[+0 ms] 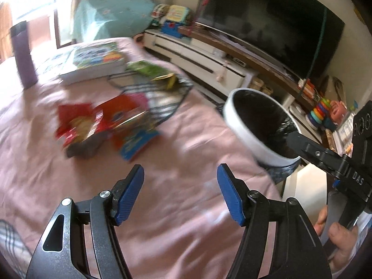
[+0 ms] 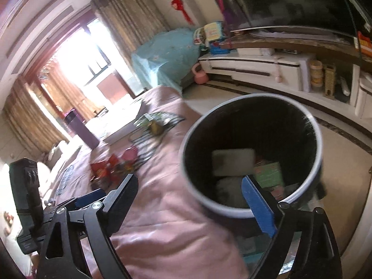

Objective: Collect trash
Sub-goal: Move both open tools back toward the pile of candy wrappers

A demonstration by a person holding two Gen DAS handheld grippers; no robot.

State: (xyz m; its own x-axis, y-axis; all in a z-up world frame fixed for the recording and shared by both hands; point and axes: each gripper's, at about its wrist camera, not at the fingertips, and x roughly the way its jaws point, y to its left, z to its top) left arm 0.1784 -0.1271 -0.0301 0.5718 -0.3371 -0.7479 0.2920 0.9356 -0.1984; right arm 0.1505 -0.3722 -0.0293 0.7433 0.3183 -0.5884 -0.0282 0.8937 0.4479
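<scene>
Snack wrappers lie in a heap on the pink cloth (image 1: 186, 220): red ones (image 1: 79, 125), a blue one (image 1: 134, 141) and, farther back, a green one (image 1: 148, 69) by a black wire basket (image 1: 160, 102). My left gripper (image 1: 180, 193) hovers open over the cloth, short of the heap, nothing between its blue pads. A white bin with a black liner (image 1: 246, 134) stands off the cloth's right edge. My right gripper (image 2: 193, 200) is open wide at the bin (image 2: 309, 125): one finger (image 2: 258, 204) reaches over the near rim, the other stays outside. Inside lie a white packet (image 2: 232, 162) and a green packet (image 2: 269, 174).
A stack of picture books (image 1: 93, 62) and a purple tumbler (image 1: 23, 53) stand at the back of the cloth. Beyond the bin runs a white TV cabinet (image 1: 197, 55) with a dark screen (image 1: 267, 23) and toys (image 1: 318, 114). A hand (image 1: 337, 237) grips the right tool.
</scene>
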